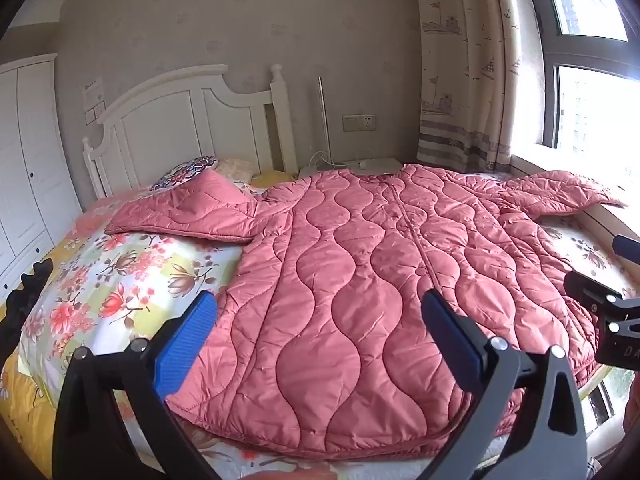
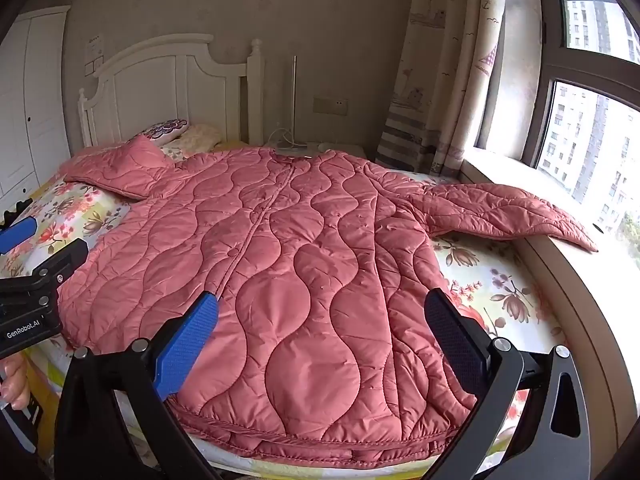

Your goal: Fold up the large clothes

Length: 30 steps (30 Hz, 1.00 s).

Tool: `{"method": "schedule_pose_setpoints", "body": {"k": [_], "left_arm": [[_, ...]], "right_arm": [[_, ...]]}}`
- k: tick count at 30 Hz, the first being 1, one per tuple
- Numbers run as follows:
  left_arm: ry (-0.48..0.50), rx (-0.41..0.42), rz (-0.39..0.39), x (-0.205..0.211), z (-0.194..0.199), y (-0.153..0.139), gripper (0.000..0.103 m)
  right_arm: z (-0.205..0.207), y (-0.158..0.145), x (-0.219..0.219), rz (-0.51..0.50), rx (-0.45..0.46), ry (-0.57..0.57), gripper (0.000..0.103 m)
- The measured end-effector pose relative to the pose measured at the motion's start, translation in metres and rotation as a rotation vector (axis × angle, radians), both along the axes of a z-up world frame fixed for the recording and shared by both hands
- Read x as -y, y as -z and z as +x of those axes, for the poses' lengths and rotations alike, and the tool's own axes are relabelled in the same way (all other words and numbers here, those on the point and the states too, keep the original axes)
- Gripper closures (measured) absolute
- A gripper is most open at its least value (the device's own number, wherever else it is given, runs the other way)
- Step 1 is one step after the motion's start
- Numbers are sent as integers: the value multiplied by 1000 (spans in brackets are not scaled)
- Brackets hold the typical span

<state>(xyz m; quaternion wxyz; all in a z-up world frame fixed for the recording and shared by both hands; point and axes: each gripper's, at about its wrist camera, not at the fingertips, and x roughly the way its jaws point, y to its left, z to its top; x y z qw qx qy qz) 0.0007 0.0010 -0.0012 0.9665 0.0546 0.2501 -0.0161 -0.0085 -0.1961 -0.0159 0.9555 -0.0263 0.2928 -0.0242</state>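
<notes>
A large pink quilted coat (image 1: 360, 280) lies spread flat, front up, on the floral bed sheet (image 1: 120, 276). Its collar is toward the headboard and its hem is nearest me. The left sleeve (image 1: 184, 212) lies out across the bed; the right sleeve (image 2: 500, 212) reaches onto the window sill. My left gripper (image 1: 320, 344) is open and empty, above the hem's left half. My right gripper (image 2: 324, 348) is open and empty, above the hem's right half, the coat (image 2: 300, 280) below it. Each gripper shows at the edge of the other's view.
A white headboard (image 1: 180, 120) and pillows (image 1: 188, 170) are at the far end. A white wardrobe (image 1: 24, 160) stands on the left. The window sill (image 2: 560, 280), curtain (image 2: 436, 80) and window are on the right. A bedside table with a charger (image 1: 372, 165) sits beyond the collar.
</notes>
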Motion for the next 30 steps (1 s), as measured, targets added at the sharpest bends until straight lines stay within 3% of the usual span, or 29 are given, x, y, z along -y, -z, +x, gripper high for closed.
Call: {"method": "schedule_pose_setpoints", "body": {"k": [30], "left_arm": [[-4, -53, 9, -5, 3, 14, 2]], "right_arm": [[2, 6, -6, 8, -24, -19, 4]]}}
